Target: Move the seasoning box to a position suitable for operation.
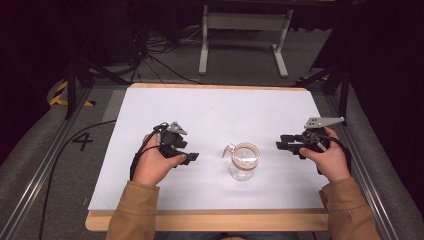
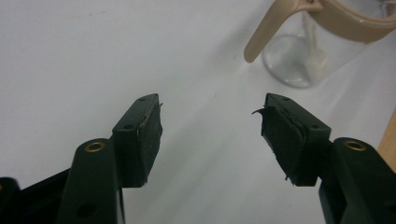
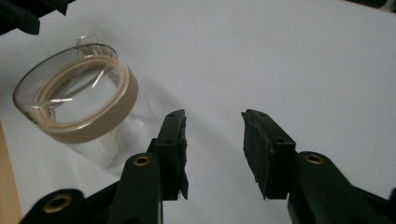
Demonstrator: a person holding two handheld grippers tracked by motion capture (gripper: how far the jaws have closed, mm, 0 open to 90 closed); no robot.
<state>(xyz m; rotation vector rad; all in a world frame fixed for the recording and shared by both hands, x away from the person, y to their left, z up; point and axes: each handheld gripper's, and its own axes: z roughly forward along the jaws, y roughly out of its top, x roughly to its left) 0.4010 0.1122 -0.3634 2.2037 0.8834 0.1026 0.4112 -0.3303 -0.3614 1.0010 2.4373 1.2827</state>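
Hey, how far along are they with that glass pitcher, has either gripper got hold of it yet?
Nothing looks done yet. The glass pitcher stands upright on the white table, untouched, between the two grippers. The left gripper and the right gripper both point toward it with jaws open and nothing between them. Closing in and gripping it is all still left.

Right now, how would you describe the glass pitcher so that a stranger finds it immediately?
Look at the white table. Near its front edge, between the left gripper and the right gripper, stands the clear glass pitcher. Its beige collar and beige handle set it apart from the black grippers.
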